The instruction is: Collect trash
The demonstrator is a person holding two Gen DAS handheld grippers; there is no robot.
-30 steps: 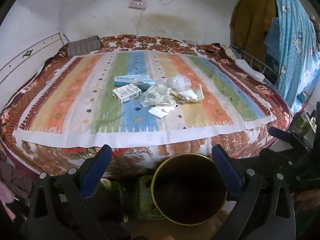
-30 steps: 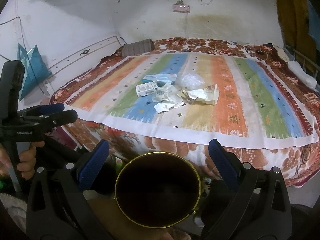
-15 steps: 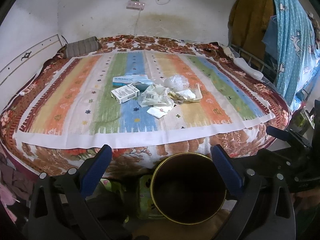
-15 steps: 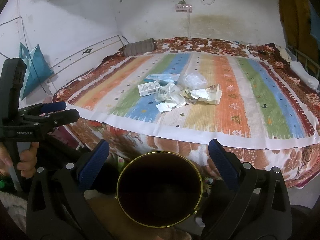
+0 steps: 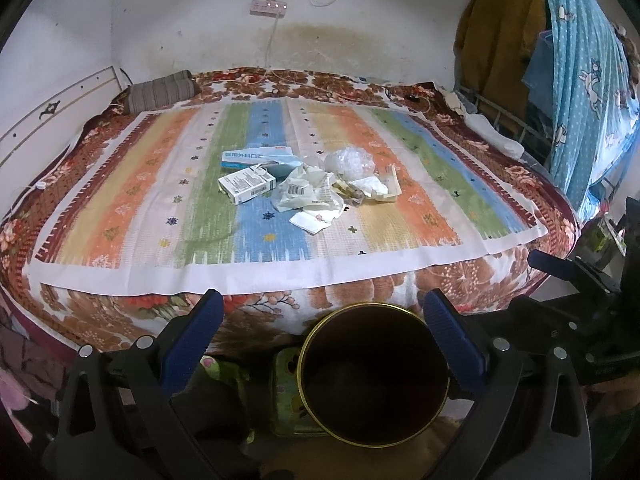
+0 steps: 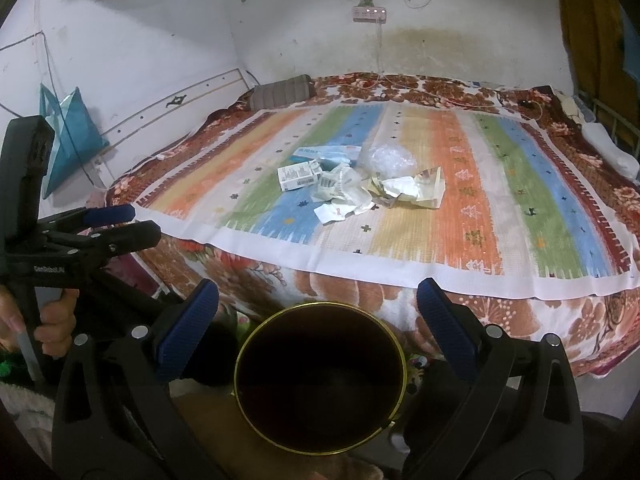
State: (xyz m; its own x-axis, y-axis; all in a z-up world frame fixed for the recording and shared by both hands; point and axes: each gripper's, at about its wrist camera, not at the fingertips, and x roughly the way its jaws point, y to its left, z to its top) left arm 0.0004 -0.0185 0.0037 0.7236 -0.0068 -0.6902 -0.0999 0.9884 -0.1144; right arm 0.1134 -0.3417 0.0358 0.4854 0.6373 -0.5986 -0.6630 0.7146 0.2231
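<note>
**Trash heap mid-bed, both grippers spread wide**

The trash pile (image 5: 308,188) lies on the striped cloth's (image 5: 160,208) middle, its long axis running left-right: white box (image 5: 247,187), crumpled paper, clear plastic. Since a second ago both views have edged closer. Left gripper (image 5: 318,310) and right gripper (image 6: 318,300) hang released, empty, over the dark gold-rimmed bin (image 5: 374,372).

A striped cloth (image 5: 168,200) covers the floral bedspread (image 5: 360,284) — a grey pillow (image 5: 162,90) at its head, a power strip (image 5: 268,7) on the wall
</note>
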